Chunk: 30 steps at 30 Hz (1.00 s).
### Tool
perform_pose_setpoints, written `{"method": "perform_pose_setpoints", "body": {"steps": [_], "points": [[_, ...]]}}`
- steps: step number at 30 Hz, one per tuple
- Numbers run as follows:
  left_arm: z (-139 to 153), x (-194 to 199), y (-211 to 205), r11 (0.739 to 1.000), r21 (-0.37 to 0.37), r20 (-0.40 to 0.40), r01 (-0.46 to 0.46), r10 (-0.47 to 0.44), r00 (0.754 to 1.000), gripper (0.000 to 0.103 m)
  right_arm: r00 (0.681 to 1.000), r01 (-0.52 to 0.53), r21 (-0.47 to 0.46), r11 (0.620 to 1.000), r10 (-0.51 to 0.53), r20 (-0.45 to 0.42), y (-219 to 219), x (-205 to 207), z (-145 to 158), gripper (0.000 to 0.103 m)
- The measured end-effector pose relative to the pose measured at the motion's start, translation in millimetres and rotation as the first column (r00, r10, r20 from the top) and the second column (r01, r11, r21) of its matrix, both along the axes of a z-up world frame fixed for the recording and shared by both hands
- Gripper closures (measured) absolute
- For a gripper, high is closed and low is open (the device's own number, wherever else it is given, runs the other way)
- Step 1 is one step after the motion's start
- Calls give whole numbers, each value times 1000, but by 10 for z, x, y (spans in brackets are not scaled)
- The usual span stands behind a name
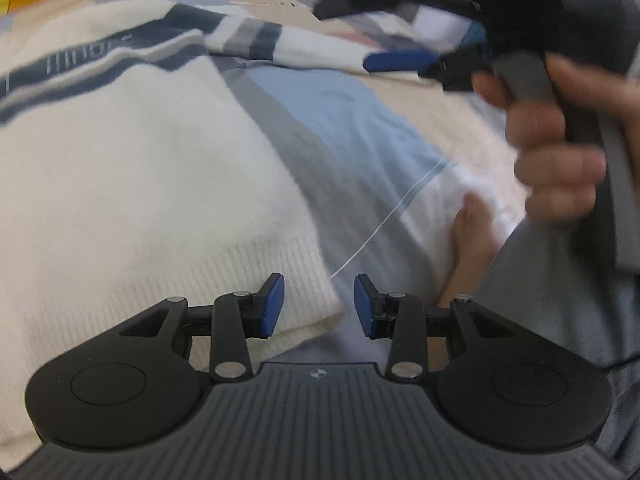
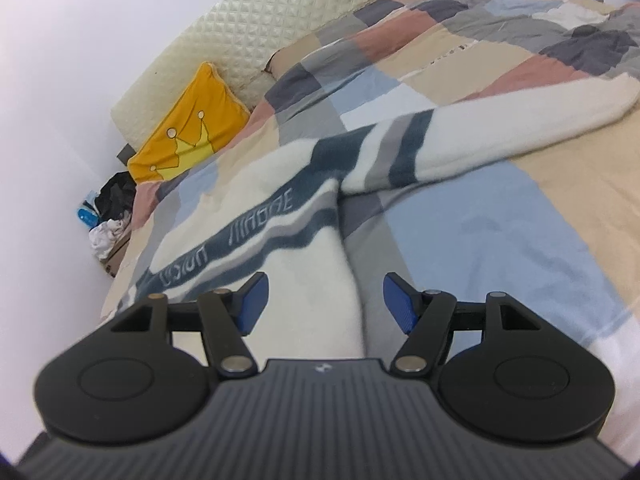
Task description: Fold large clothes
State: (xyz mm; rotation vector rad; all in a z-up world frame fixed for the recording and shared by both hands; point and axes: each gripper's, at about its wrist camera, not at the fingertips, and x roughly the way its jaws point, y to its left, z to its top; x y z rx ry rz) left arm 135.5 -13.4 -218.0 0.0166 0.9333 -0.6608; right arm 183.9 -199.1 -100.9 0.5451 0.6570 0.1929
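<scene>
My sweater (image 2: 280, 216) lies spread on the quilt (image 2: 500, 216) that covers the bed, its hem toward me. One sleeve (image 2: 500, 120) stretches off to the right across the quilt. A cushion (image 2: 192, 128) leans on the headboard (image 2: 240, 40) at the bed's far left corner, behind the sweater.

A patchwork quilt (image 2: 460, 60) in blue, grey, pink and beige covers the bed, a yellow crown-print cushion (image 2: 192, 128) leaning against the cream quilted headboard (image 2: 256, 32); dark clutter (image 2: 116, 196) lies beside it.
</scene>
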Motion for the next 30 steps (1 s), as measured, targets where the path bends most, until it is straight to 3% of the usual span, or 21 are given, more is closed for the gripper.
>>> {"method": "perform_pose_setpoints", "body": {"steps": [5,12,14,17,19,22,30], "points": [[-48,-21,-165,991,126,51,40,-46,998,59,999,-42,78,996,43,-3,-75,-13,-60,36],[-193,20,-283,971,238,86,-38,18,996,61,999,-53,65,997,53,7,-68,-49,-44,36],[-220,27,-289,964,255,106,-73,47,993,70,998,-58,56,997,58,5,-53,-56,-44,36],[-202,-9,-279,959,263,149,-106,68,987,91,998,-61,56,997,61,2,-46,-59,-48,36],[-158,-17,-260,968,230,165,-104,67,984,93,998,-55,53,997,55,-5,-48,-44,-67,36],[-84,-40,-206,991,107,137,-81,66,988,94,998,-58,51,997,59,-6,-39,-28,-71,36],[-54,-12,-236,997,-17,65,-69,70,995,94,996,-81,16,997,81,21,8,-34,-41,36]]}}
